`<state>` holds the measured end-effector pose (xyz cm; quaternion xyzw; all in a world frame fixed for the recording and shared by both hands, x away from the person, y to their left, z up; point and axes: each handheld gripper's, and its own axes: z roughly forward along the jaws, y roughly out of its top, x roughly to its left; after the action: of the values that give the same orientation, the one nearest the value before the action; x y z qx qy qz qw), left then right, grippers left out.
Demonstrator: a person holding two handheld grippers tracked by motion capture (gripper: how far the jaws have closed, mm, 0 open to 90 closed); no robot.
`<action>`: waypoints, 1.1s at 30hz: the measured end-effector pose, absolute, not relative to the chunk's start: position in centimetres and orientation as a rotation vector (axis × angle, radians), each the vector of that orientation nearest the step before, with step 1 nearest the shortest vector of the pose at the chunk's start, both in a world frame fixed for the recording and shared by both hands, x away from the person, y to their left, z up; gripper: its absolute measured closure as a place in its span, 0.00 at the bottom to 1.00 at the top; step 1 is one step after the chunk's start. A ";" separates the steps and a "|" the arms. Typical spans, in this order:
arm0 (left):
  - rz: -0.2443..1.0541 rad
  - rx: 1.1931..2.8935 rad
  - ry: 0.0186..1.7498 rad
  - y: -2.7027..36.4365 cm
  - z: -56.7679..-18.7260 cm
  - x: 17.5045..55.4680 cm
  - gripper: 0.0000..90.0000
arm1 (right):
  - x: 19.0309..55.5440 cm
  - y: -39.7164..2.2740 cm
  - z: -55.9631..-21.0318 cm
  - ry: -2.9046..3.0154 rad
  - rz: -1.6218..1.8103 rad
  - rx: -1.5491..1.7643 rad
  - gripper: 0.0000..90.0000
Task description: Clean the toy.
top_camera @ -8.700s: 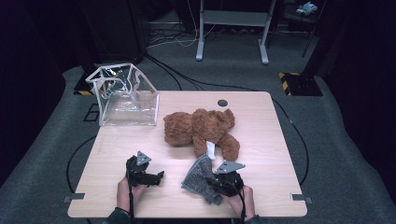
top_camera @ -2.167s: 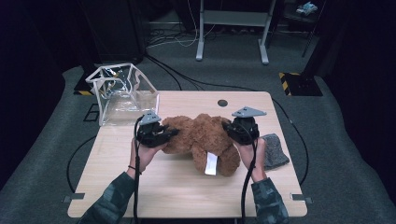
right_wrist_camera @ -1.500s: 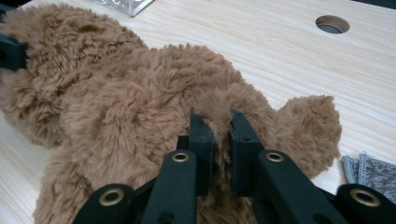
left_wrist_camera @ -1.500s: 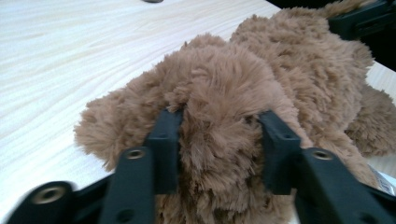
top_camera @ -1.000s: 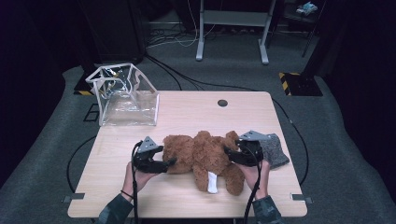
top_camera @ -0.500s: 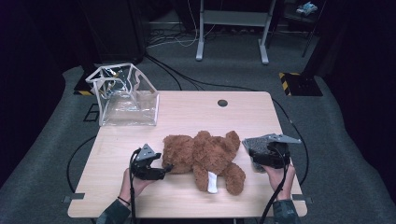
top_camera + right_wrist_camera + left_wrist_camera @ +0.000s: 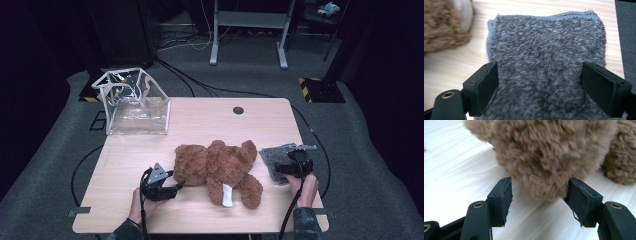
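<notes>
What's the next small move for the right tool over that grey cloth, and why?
Probably lower the right tool and close it on the grey fuzzy cloth. Its jaws, which have just been opening, stand wide over the cloth without pinching it, on the wooden table.

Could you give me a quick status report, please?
Left hand-held gripper closing around teddy bear, not clamped. Right hand-held gripper open over grey cloth. Nothing blocking.

Left gripper [image 7: 176, 186] low at the teddy bear's [image 7: 217, 165] left end, jaws closing, a plush limb between them. Right gripper [image 7: 280, 169] just right of the bear, jaws opened wide.
</notes>
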<state>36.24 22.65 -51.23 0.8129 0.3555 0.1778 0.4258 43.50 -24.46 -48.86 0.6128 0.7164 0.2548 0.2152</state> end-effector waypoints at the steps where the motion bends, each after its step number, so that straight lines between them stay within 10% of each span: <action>1: 0.439 2.035 0.898 22.6 -51.5 36.3 0.41 | 43.8 -24.3 -49.0 1.986 0.683 1.714 0.15; 12: 0.433 2.000 0.888 22.7 -52.6 36.2 0.61 | 44.7 -24.5 -50.0 1.999 0.653 1.748 0.22; 24: 0.405 1.983 0.884 22.8 -52.6 36.3 0.81 | 44.0 -24.5 -50.5 1.985 0.733 1.714 0.75; 33: 0.401 1.951 0.885 22.4 -52.6 36.6 0.90 | 43.4 -24.7 -50.5 1.939 0.791 1.751 0.84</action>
<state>36.57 22.38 -52.60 0.7935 0.3602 0.1629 0.4626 43.44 -24.71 -50.47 0.6278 0.6953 0.2837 0.2046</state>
